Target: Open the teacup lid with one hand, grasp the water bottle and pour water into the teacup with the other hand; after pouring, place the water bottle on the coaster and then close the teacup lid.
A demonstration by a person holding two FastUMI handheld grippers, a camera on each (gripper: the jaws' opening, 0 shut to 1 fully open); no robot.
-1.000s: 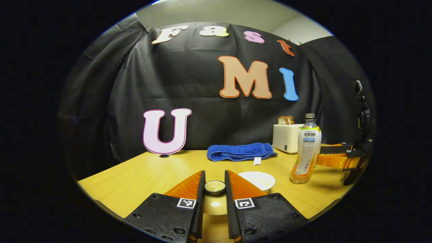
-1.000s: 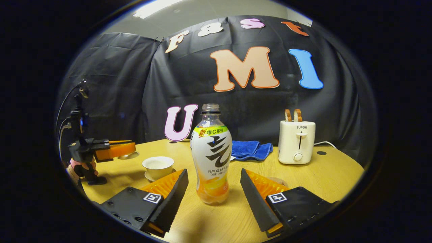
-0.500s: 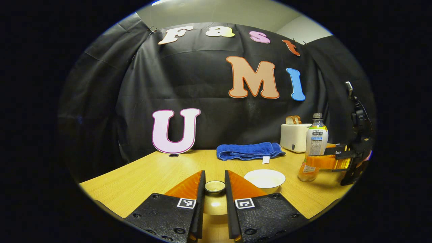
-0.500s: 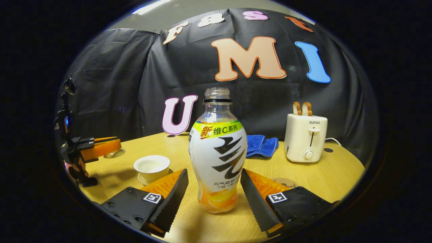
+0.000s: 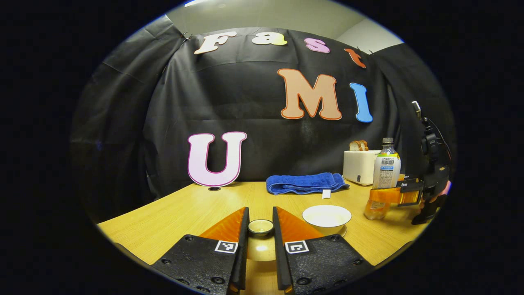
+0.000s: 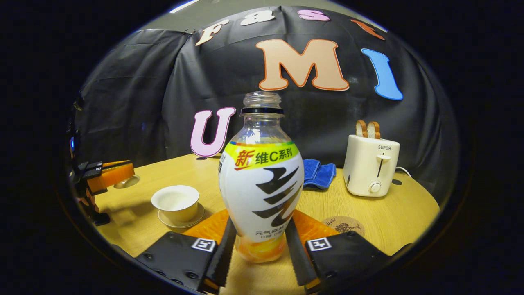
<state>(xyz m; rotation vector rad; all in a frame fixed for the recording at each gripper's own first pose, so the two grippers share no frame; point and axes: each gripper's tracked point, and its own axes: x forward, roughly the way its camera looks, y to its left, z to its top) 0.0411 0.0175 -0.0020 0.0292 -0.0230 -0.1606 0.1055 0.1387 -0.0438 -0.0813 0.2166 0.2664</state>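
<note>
The teacup lid (image 5: 260,250) hangs in my left gripper (image 5: 260,215), which is shut on its round knob (image 5: 260,226). The uncovered white teacup (image 5: 326,216) stands on its saucer just to the right of that gripper. In the right gripper view the cup (image 6: 175,202) sits at the left, with the left gripper (image 6: 110,174) and lid (image 6: 127,181) beyond it. The uncapped water bottle (image 6: 262,192), with orange liquid at the bottom, stands upright on the table. My right gripper (image 6: 260,223) is shut on its lower body, both fingers pressing its sides. A round cork coaster (image 6: 343,225) lies just right of it.
A white toaster (image 6: 370,170) with bread slices stands at the back right of the wooden table (image 6: 393,213). A folded blue towel (image 5: 305,183) lies along the back wall. A person's hand (image 5: 444,189) holds the right gripper at the far right.
My right gripper moved forward around the bottle and its fingers came together on it. My left gripper, still holding the lid, shifted left away from the teacup.
</note>
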